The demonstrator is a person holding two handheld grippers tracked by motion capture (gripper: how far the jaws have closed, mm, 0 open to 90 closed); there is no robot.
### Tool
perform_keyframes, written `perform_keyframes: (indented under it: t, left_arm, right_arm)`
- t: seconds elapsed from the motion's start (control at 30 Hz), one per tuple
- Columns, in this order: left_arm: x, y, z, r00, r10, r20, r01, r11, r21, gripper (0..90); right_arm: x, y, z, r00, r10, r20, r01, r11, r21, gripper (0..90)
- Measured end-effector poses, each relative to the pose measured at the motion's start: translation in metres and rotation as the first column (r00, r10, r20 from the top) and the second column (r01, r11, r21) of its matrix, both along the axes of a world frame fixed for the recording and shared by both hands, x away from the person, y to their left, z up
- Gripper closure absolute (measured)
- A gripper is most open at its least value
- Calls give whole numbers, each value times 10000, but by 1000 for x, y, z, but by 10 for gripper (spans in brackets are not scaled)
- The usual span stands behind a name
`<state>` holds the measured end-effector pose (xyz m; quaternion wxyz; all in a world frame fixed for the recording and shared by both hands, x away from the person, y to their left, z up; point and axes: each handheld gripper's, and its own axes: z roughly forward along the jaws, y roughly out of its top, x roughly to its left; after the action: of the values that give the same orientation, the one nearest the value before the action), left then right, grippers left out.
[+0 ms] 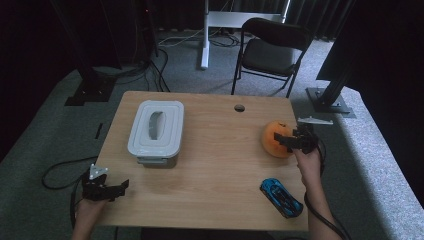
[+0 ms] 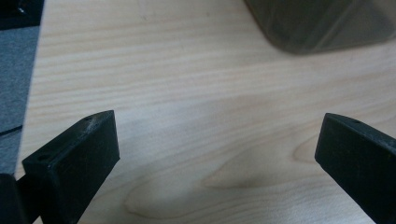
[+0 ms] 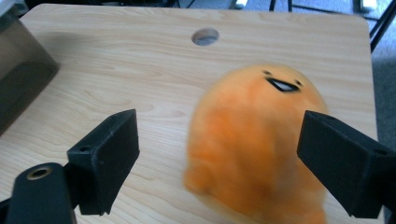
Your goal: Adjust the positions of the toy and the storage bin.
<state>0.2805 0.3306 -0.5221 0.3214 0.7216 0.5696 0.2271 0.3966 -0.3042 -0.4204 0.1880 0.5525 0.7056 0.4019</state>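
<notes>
An orange plush toy (image 1: pixel 276 139) with a small face sits near the table's right edge. My right gripper (image 1: pixel 292 141) is at its right side, held by a hand coming up from below. In the right gripper view the blurred plush toy (image 3: pixel 254 140) lies between the wide-apart jaws of that gripper (image 3: pixel 219 137); a gap shows at the left jaw, and the right jaw is close beside the plush. My left gripper (image 1: pixel 117 189) hovers at the table's front left corner, and its own view shows it (image 2: pixel 218 137) open over bare wood.
A grey lidded container (image 1: pixel 156 131) stands at the left middle of the wooden table (image 1: pixel 215 165), and its corner (image 2: pixel 322 23) is ahead of the left gripper. A blue toy car (image 1: pixel 281 197) lies at the front right. A cable hole (image 1: pixel 239 107) is at the back; a black chair (image 1: pixel 272 47) stands beyond.
</notes>
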Motion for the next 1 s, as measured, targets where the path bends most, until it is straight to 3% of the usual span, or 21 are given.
perform_keyframes:
  t: [0.23,0.43,0.57,0.6,0.7,0.87,1.0]
  left_arm:
    - [6,7,5,9988,458,150,-455,9989,-149,2]
    - [21,7,6,9971,748,133,-750,9971,143,3]
    - [31,9,4,9940,1078,185,-1080,9941,94,3]
    - [31,9,4,9940,1078,185,-1080,9941,94,3]
    - [42,7,0,9938,1102,142,-1108,9924,535,3]
    - [53,8,-3,9940,1076,205,-1086,9926,547,3]
    - [63,10,-3,9938,1017,450,-1036,9936,440,3]
  right_arm:
    - [-7,36,17,9928,610,1034,-581,9978,-310,123]
    - [-5,65,18,9889,1065,1036,-1056,9943,-140,124]
    - [-2,103,3,9827,1503,1082,-1480,9886,-287,124]
    - [-2,103,3,9827,1503,1082,-1480,9886,-287,124]
    - [1,131,-15,9806,1681,1004,-1663,9857,-261,124]
    - [5,164,-39,9812,1735,850,-1754,9844,150,124]
    - [9,189,-57,9798,1906,607,-1918,9814,134,124]
